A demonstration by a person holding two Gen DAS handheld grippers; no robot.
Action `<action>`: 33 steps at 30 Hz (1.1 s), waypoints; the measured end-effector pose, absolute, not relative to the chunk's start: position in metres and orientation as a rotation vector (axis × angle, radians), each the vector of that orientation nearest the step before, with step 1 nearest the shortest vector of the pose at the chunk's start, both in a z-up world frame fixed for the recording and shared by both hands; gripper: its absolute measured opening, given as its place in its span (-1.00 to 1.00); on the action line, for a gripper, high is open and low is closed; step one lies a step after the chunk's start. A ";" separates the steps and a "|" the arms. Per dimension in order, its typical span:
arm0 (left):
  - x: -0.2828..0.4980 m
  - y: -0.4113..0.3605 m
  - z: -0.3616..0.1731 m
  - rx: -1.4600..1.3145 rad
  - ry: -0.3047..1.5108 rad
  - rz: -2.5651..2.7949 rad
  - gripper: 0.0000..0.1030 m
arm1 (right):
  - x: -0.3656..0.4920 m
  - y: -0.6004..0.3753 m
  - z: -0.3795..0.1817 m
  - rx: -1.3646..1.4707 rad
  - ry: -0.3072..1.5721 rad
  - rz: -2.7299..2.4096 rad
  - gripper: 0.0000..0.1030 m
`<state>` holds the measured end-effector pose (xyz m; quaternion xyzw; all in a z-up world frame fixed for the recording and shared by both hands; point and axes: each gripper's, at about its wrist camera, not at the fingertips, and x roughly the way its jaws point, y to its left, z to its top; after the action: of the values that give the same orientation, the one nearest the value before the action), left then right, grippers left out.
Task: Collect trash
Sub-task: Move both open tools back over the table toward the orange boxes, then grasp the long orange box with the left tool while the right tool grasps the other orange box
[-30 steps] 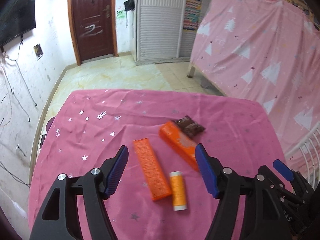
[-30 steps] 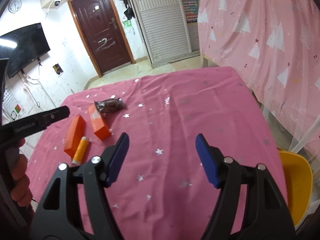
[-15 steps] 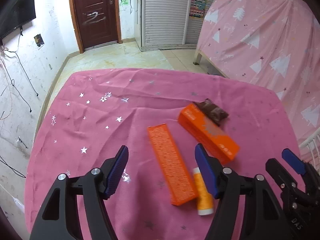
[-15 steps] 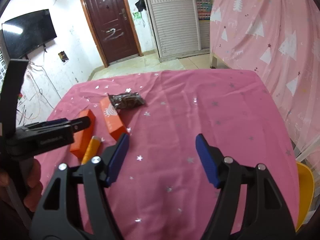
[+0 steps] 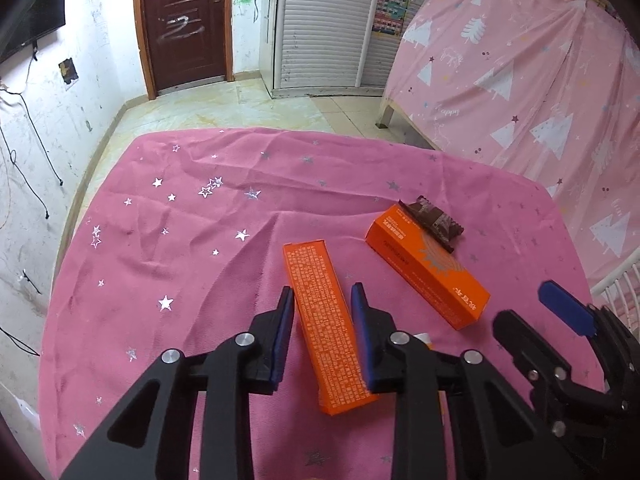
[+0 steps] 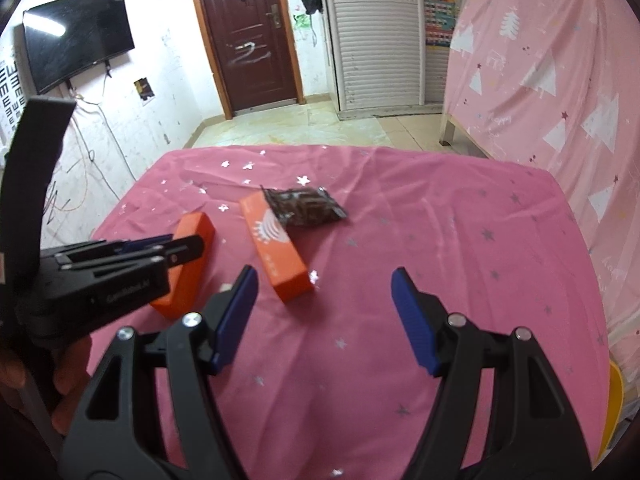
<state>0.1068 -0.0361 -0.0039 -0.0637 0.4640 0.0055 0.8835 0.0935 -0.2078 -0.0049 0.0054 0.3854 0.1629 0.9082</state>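
My surface [image 5: 168,248] has a pink cloth with little silver stars on it. The cloth is a bit wrinkled. Past it I see a pale tiled floor [image 5: 224,108], a dark brown door [image 5: 184,24], and a white slatted cupboard [image 5: 328,24]. A black TV [image 6: 76,56] hangs on the white wall. A pink sheet with white trees [image 5: 520,80] hangs on the side of my right claw.

The long orange box [image 5: 324,320] is thin and flat, with tiny print all over its top. It lies flat on the cloth. Its long side runs away from me, and its far end leans a little to the left in my left view. My left claw [image 5: 322,300] has one blue pad on each side of this box. The pads are closing in on it, and I cannot tell if they press it yet.

A second orange box [image 5: 424,268] lies just beside it on the right. Its long side slants, near end to the right. A dark brown wrapper [image 5: 434,224] rests on its far end. A bit of an orange spool [image 5: 424,338] peeks out behind my left claw.

My right claw [image 6: 324,312] is wide apart, with only cloth between its pads.
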 end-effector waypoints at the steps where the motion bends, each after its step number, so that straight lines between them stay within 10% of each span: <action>1: 0.107 -0.036 -0.004 -0.129 0.965 0.016 -0.56 | 0.096 -0.204 -0.005 0.007 0.799 0.341 0.29; 19: 0.113 -0.017 -0.010 -0.106 0.953 0.007 -0.53 | 0.128 -0.167 -0.023 -0.056 0.897 0.370 0.28; 24: 0.113 -0.012 -0.013 -0.126 0.941 -0.025 -0.52 | 0.128 -0.166 -0.024 -0.081 0.904 0.366 -0.28; 33: 0.101 0.001 -0.014 -0.178 0.910 -0.073 -0.68 | 0.116 -0.170 -0.015 -0.085 0.857 0.378 -0.57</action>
<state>0.1012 0.0006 -0.0137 -0.0860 0.4388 -0.0351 0.8938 0.1160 -0.1700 -0.0150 -0.0409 0.4131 0.1819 0.8914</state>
